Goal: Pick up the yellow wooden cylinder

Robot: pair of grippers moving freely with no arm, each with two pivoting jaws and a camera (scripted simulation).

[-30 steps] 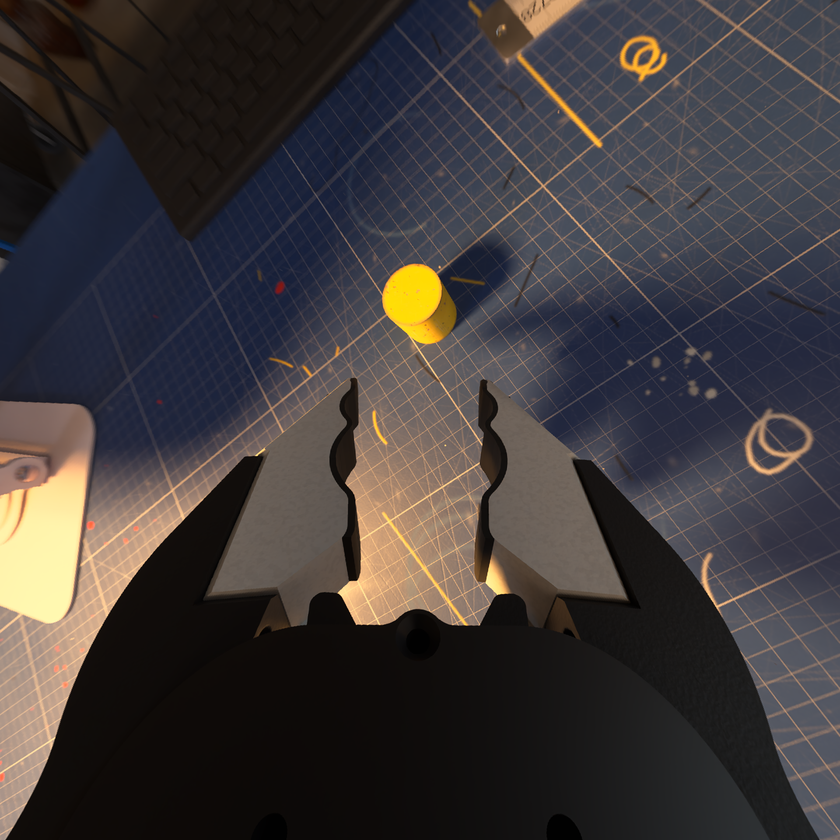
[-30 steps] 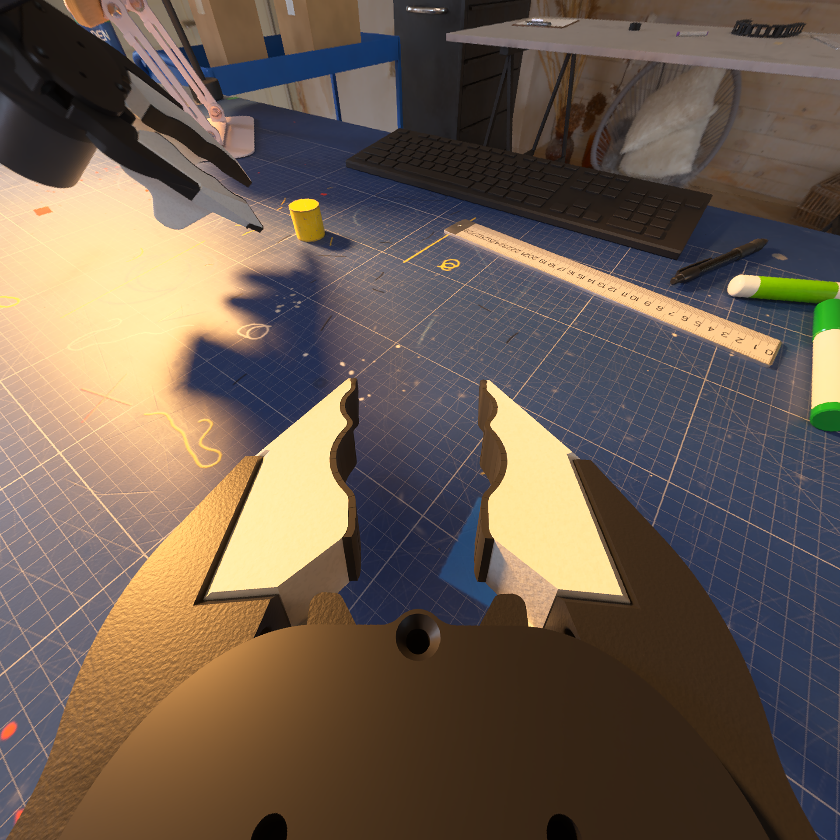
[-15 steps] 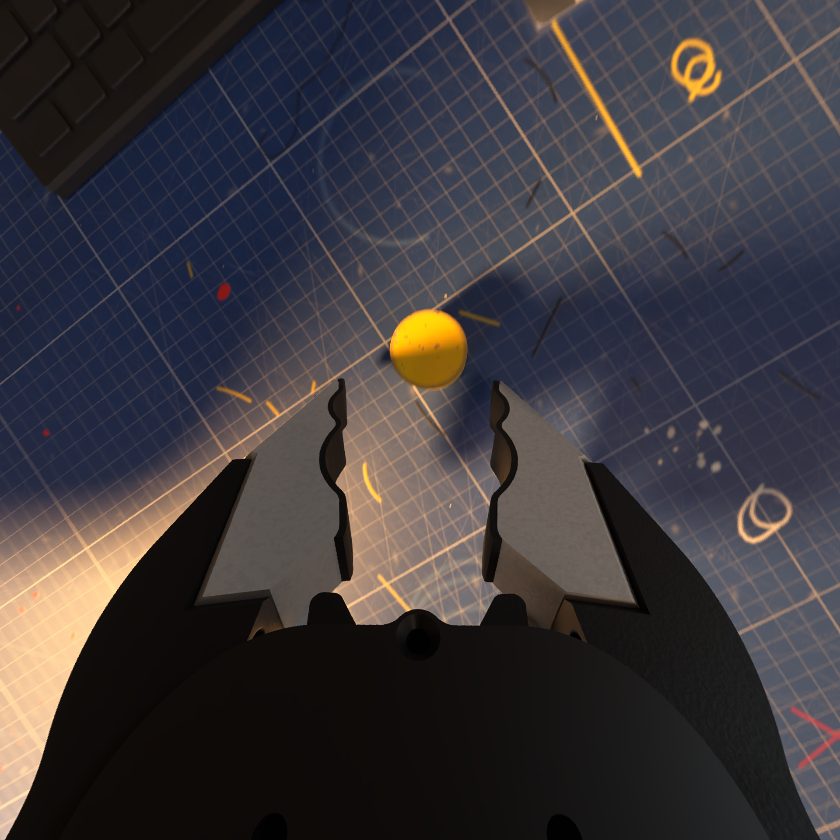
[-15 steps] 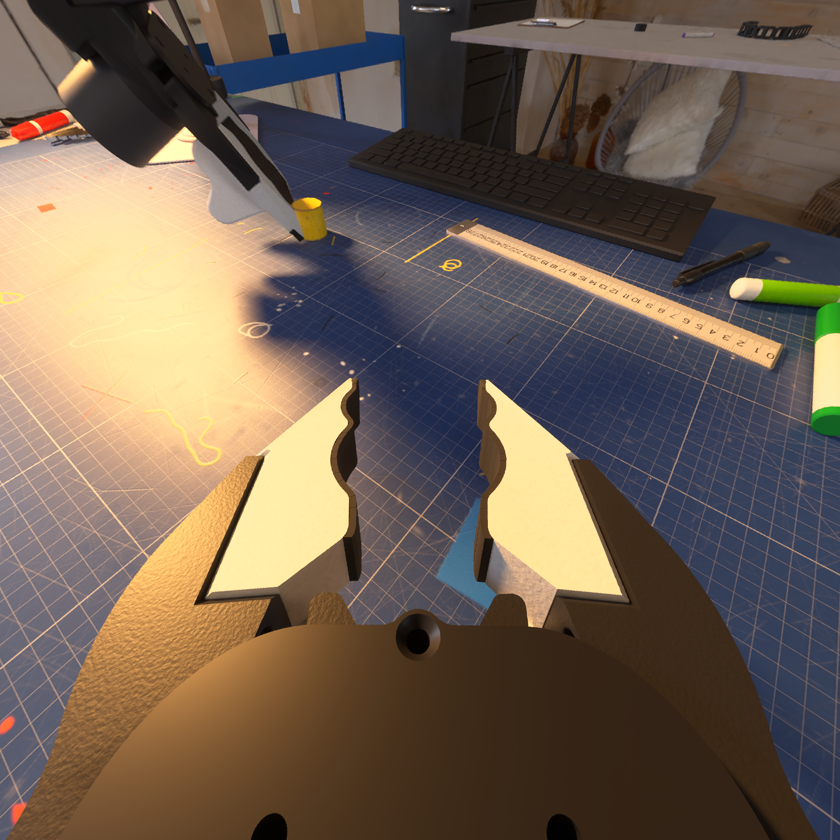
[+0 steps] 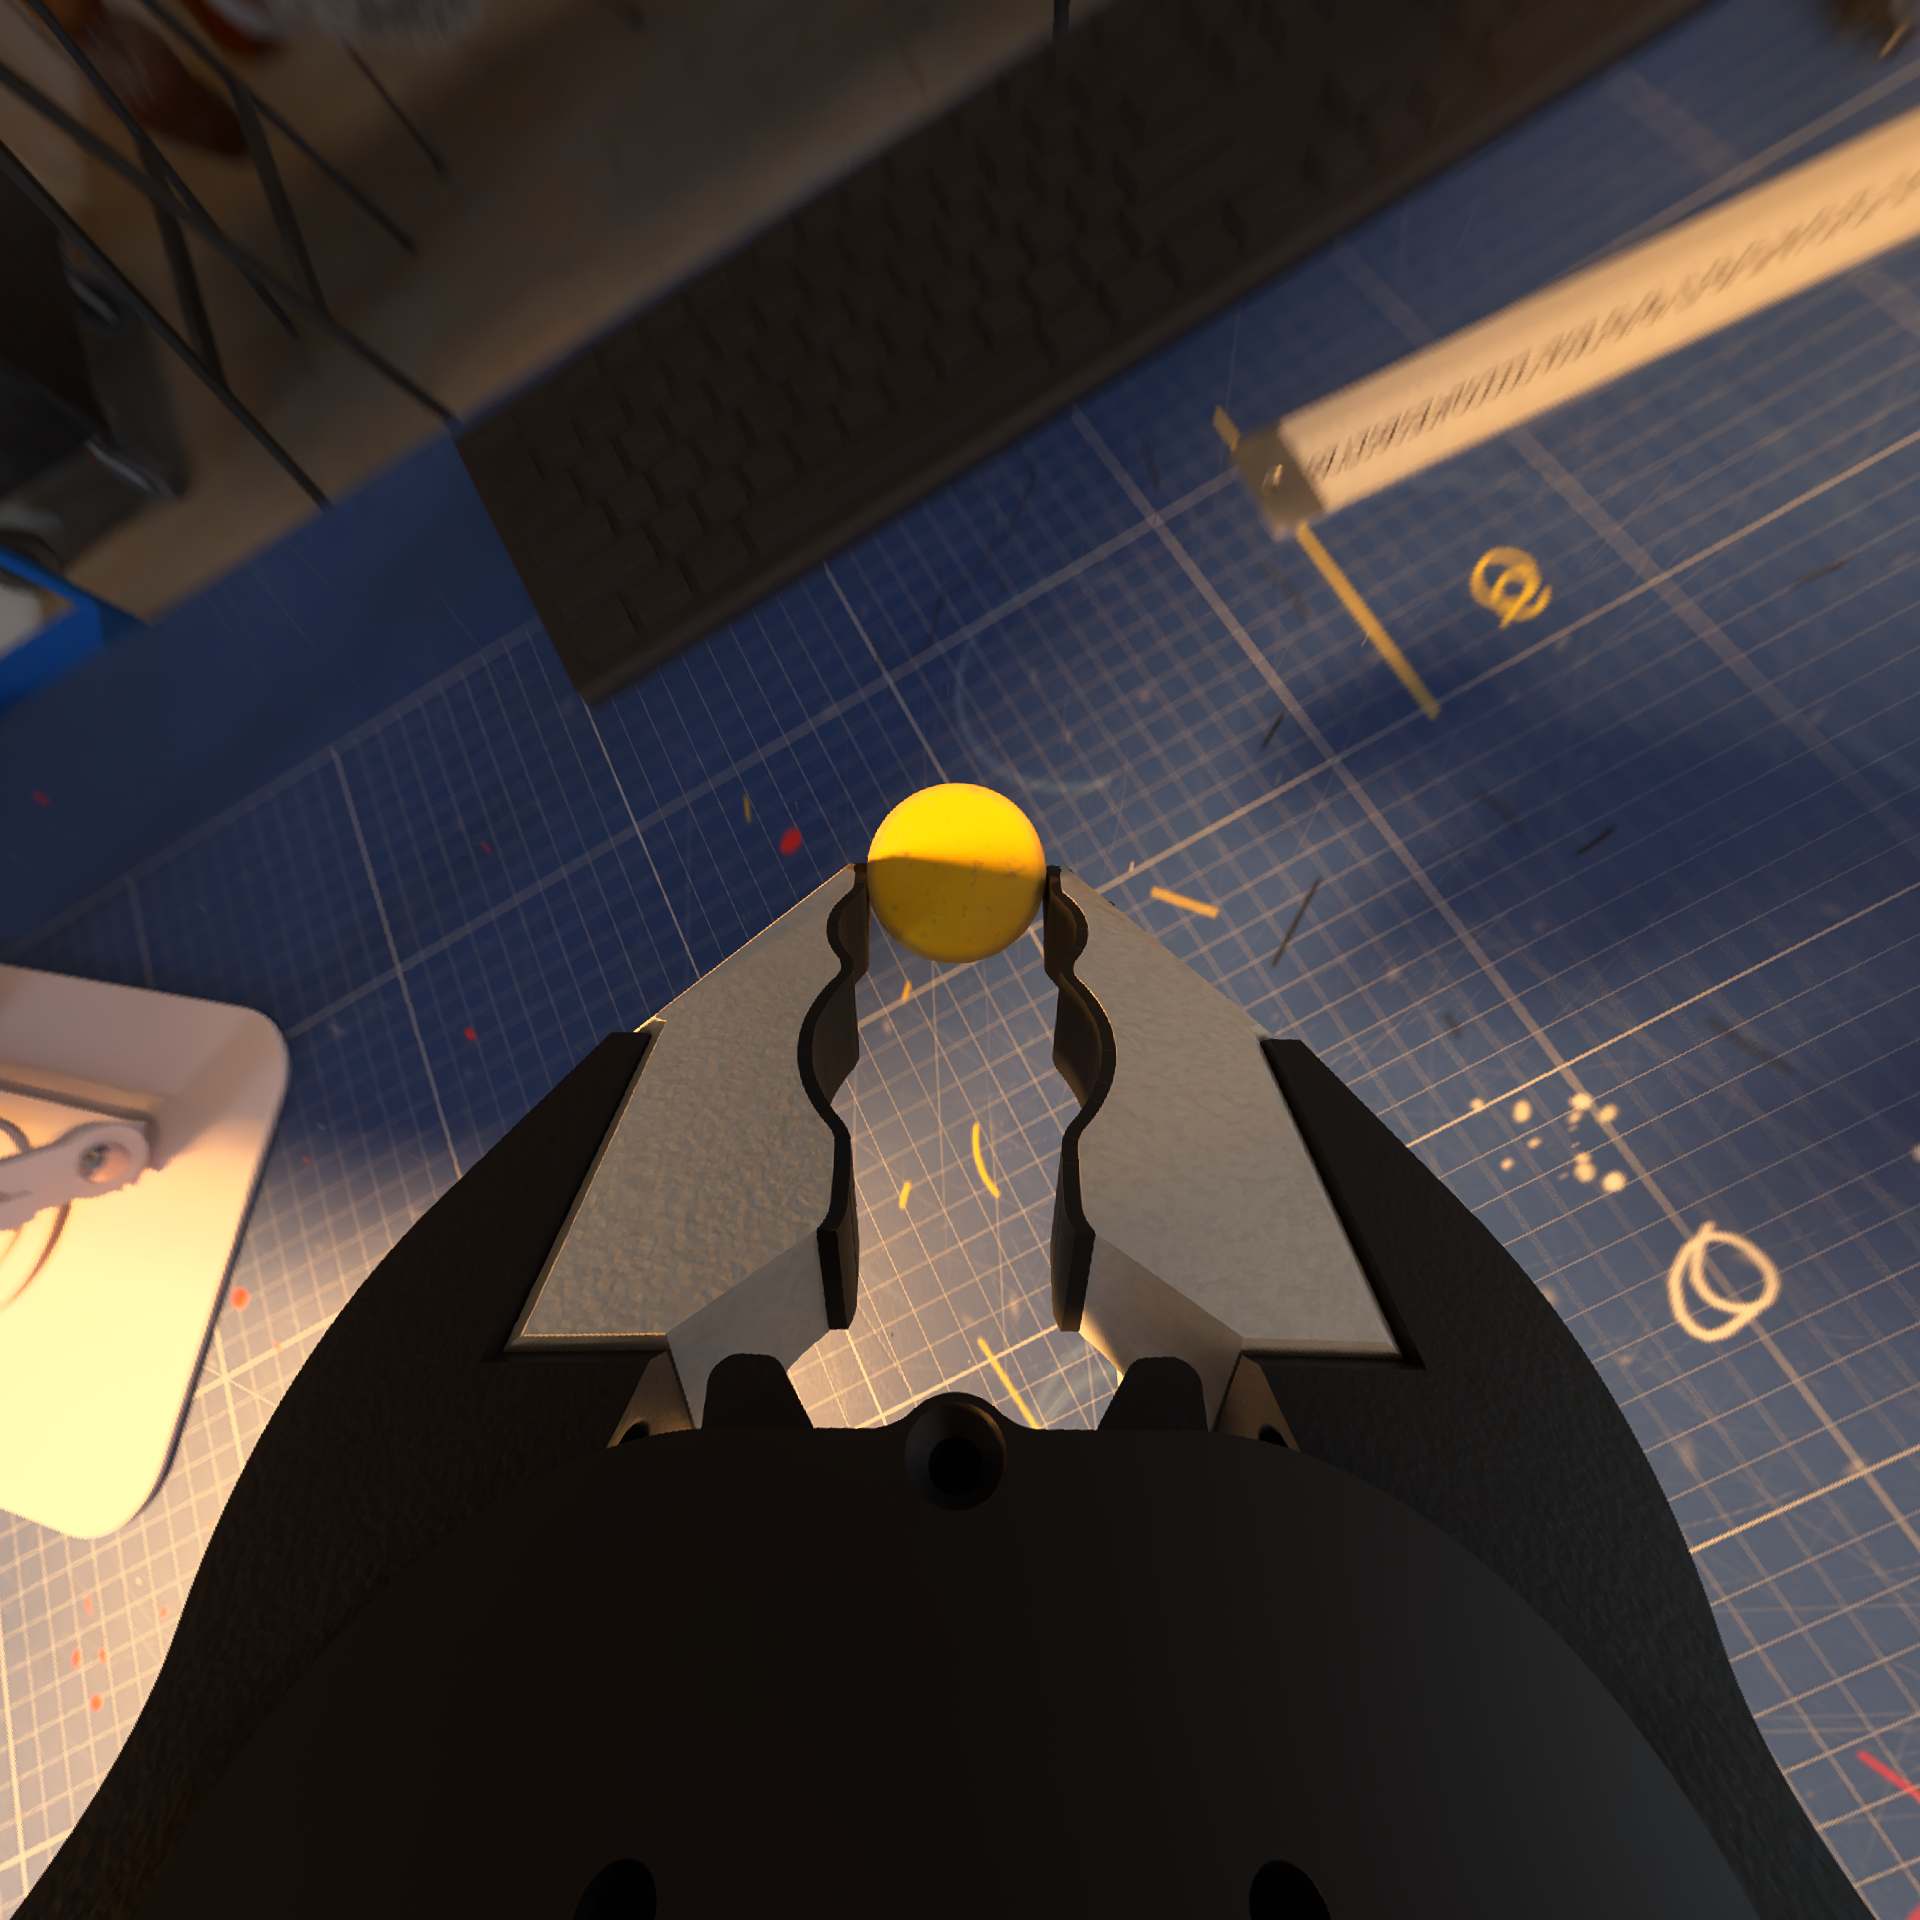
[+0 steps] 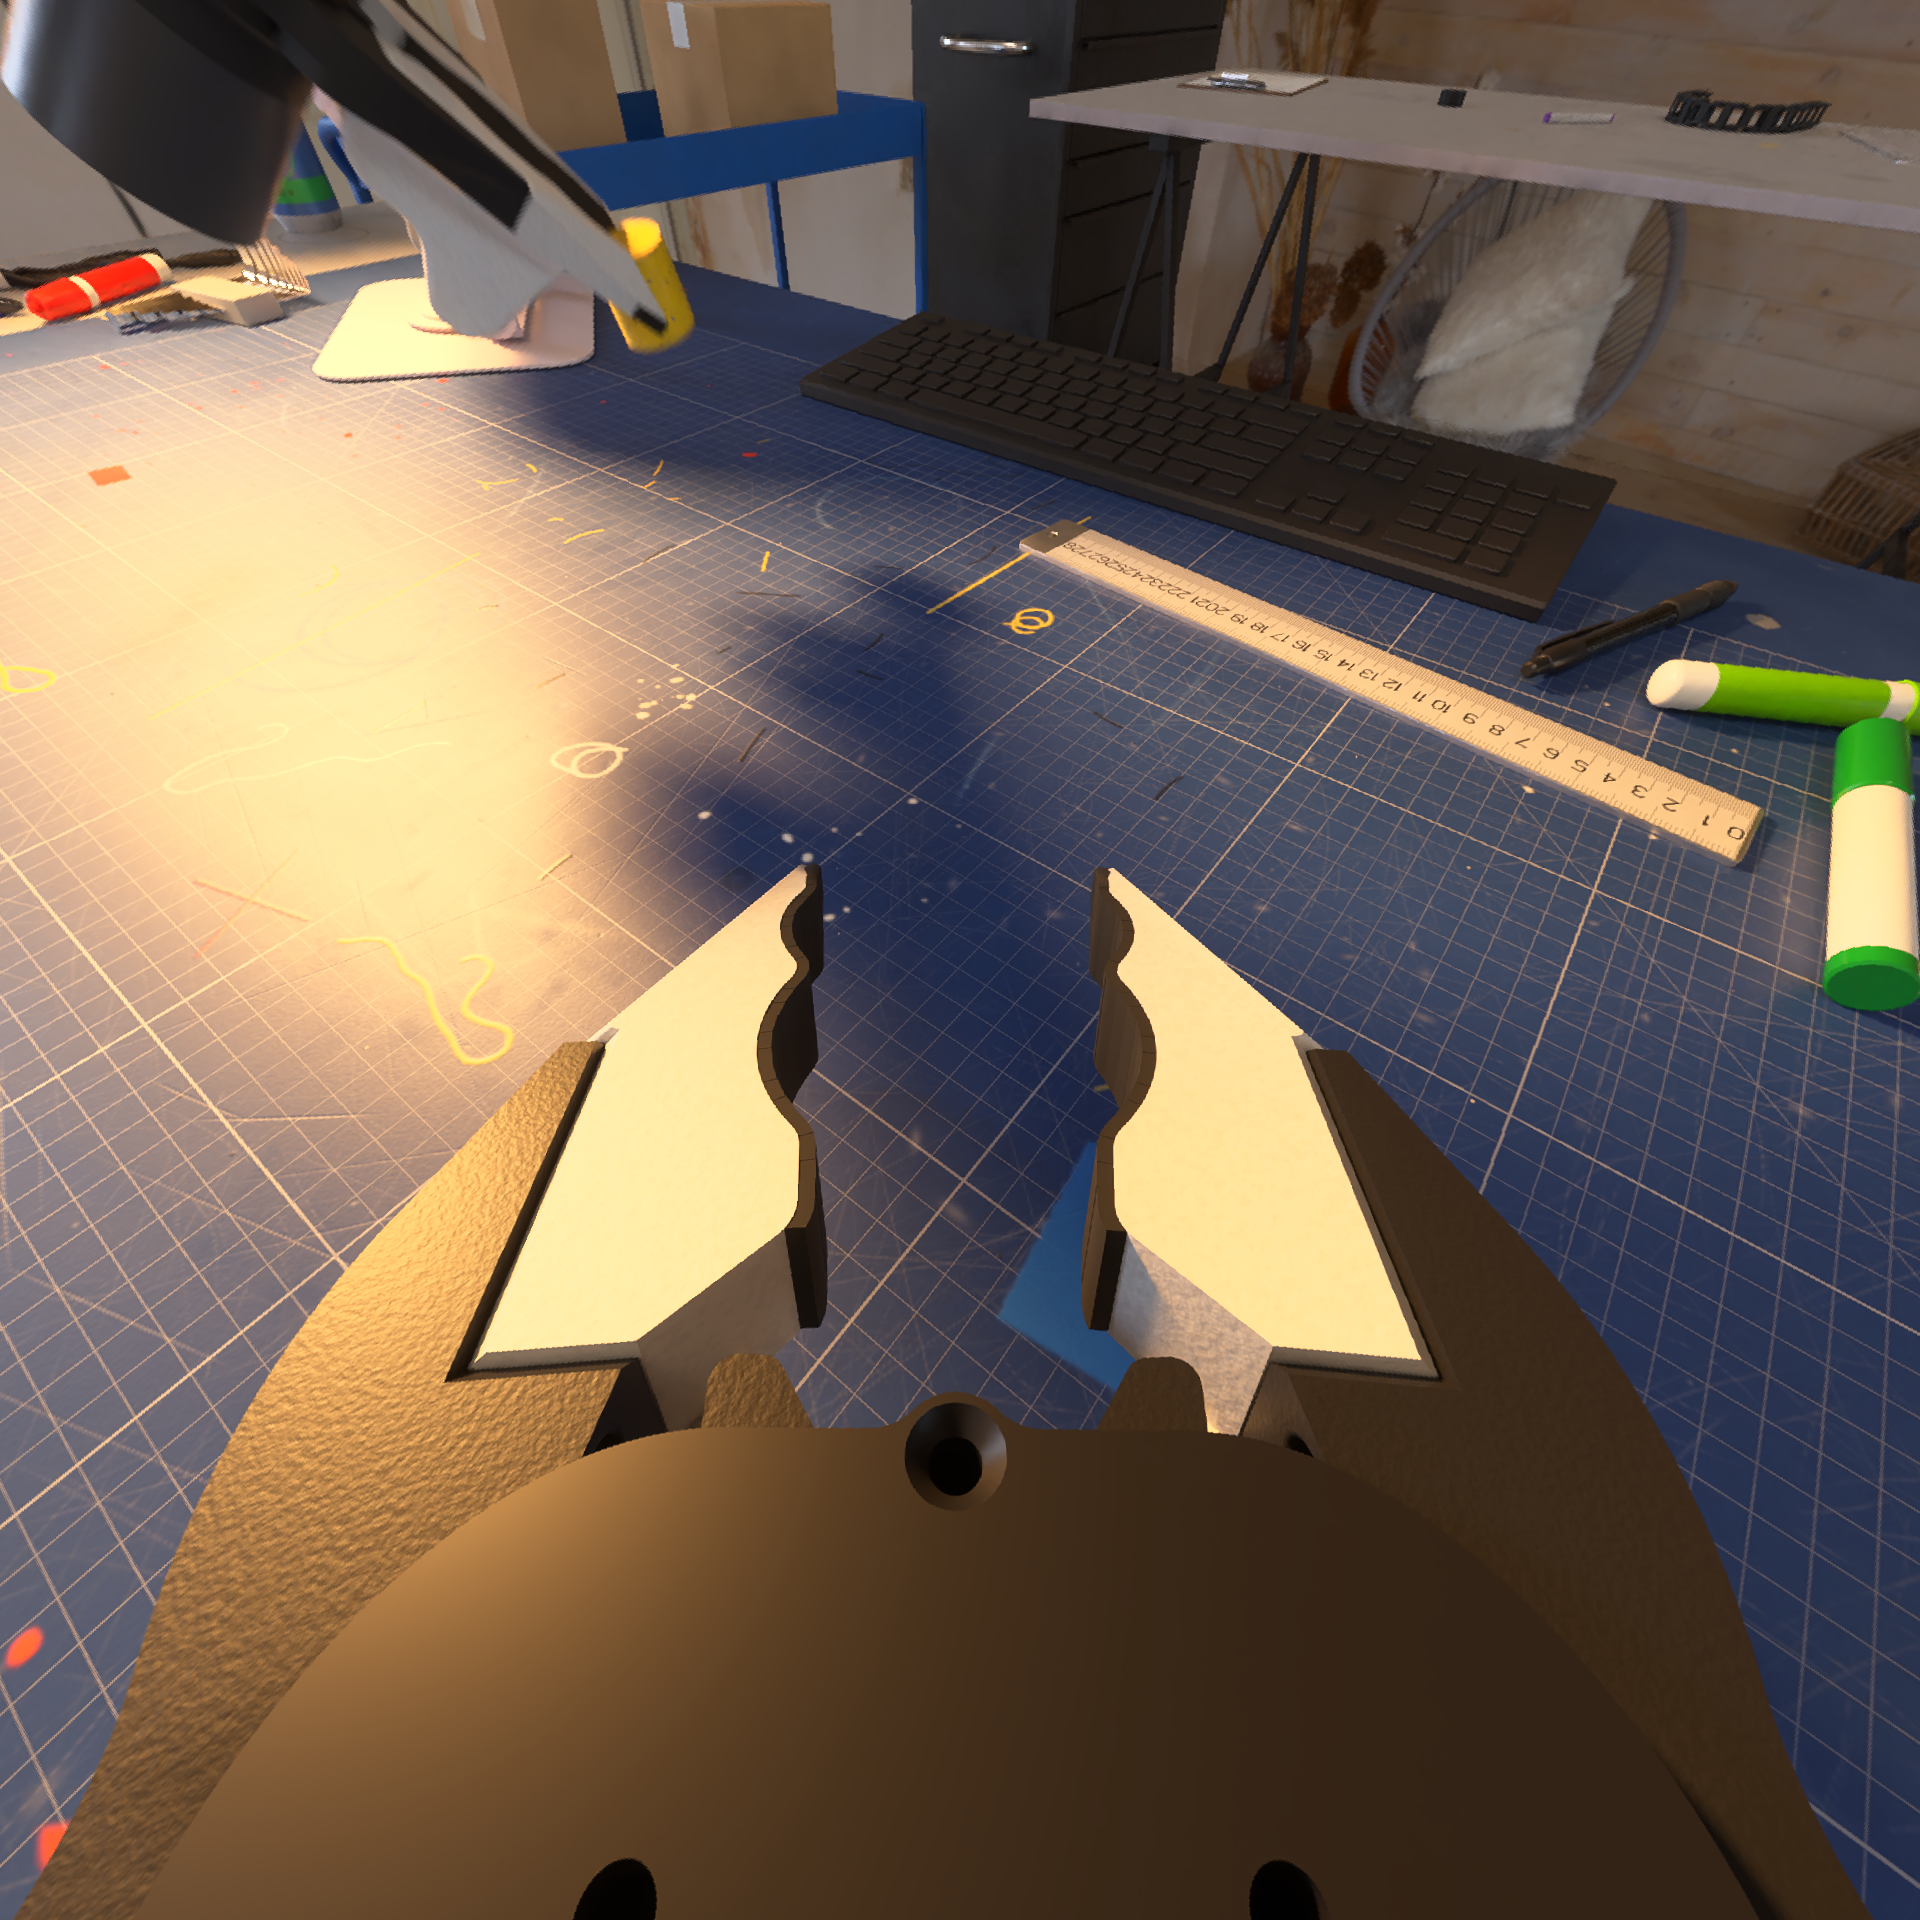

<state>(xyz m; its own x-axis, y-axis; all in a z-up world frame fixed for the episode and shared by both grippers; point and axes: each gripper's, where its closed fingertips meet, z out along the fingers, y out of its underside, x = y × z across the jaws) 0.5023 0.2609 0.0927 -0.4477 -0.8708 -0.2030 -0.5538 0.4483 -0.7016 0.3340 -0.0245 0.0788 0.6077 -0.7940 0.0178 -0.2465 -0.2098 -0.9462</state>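
The yellow wooden cylinder (image 5: 954, 871) sits between the tips of my left gripper (image 5: 954, 881), seen end-on from above. The left gripper is shut on it, both fingertips pressed to its sides. In the right wrist view the cylinder (image 6: 652, 283) hangs tilted in the left gripper (image 6: 636, 281), well above the blue cutting mat (image 6: 935, 790). My right gripper (image 6: 956, 883) is open and empty, low over the mat's near part.
A black keyboard (image 6: 1205, 457) lies at the back, a ruler (image 6: 1392, 686) in front of it, a black pen (image 6: 1626, 629) and two green-and-white markers (image 6: 1787, 694) at the right. A white lamp base (image 6: 457, 338) stands at the back left.
My left gripper closed on the yellow cylinder and lifted it off the mat. The mat and keyboard now look farther below it. The right gripper has not moved.
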